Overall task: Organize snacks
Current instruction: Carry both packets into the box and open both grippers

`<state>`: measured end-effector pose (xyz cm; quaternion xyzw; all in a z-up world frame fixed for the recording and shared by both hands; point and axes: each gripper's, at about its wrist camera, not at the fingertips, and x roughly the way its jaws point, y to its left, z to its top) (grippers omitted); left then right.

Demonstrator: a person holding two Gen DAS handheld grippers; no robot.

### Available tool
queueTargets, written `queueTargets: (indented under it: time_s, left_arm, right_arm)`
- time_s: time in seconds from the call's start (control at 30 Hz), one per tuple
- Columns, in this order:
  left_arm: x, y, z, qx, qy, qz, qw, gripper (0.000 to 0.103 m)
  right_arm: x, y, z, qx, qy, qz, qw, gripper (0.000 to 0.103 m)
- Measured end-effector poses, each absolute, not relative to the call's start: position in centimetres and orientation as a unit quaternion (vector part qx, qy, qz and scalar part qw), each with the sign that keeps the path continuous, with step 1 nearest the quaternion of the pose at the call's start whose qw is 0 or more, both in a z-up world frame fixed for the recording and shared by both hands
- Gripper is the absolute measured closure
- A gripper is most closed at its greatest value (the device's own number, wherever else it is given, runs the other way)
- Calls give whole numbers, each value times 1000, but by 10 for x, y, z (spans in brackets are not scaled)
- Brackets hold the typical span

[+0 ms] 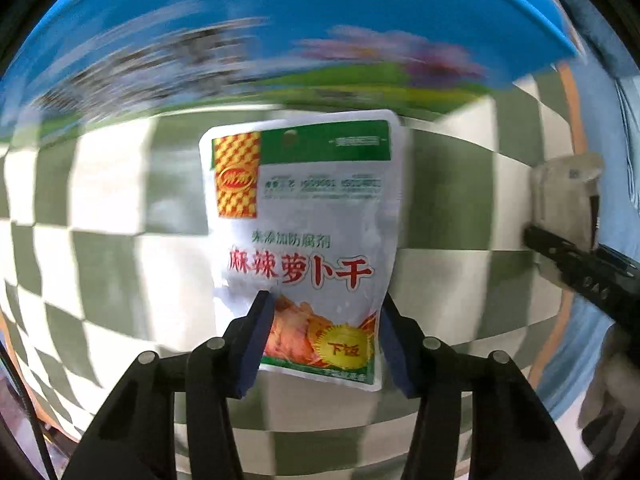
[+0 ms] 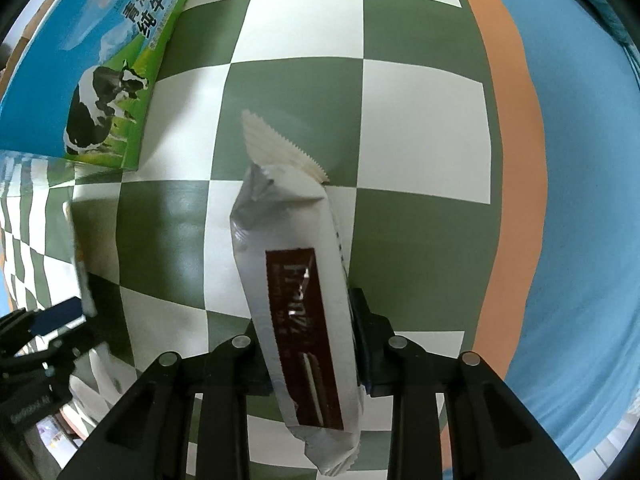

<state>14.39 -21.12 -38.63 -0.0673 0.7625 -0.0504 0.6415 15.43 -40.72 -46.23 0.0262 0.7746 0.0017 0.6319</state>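
Your left gripper (image 1: 326, 334) points down over the green-and-white checkered cloth (image 1: 120, 248). Between its blue pads (image 1: 256, 340) sits the lower end of a white pickled-radish pouch (image 1: 308, 216), red lettering on the front, green band at the far end. Both pads sit against the pouch's side edges, so the claw pinches it. The background is motion-blurred; the pouch is sharp.

Your right gripper (image 2: 316, 344) also points down and clamps a silver wafer bar (image 2: 296, 288) with a dark brown label. The bar runs lengthwise between the pads; its serrated far end (image 2: 280, 144) hangs above the cloth.

A blue-and-green milk carton box (image 2: 92, 64) with a cow printed on it stands on the cloth, upper left in the right wrist view. Beyond the cloth's orange border (image 2: 516, 160) lies a blue surface (image 2: 592, 200).

At the left edge of the right wrist view, the other gripper shows with the pouch seen edge-on.
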Motion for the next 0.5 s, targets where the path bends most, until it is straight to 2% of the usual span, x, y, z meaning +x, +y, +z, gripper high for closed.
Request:
queueTargets:
  time_s: [0.23,0.4,0.5]
  left_arm:
    - [129,-161,-391,-102,763,-10,638,60]
    - [122,-160,-384,-130,755,-29,642,75]
    - [119,-147,-374,-145,751,-35,644,79]
  right_arm:
    - [153,-383,-462,15,772,0,635,71]
    - [150,-356,-459,28,765,3,643,73]
    - [154,-353,-445,44,761,8,647,73]
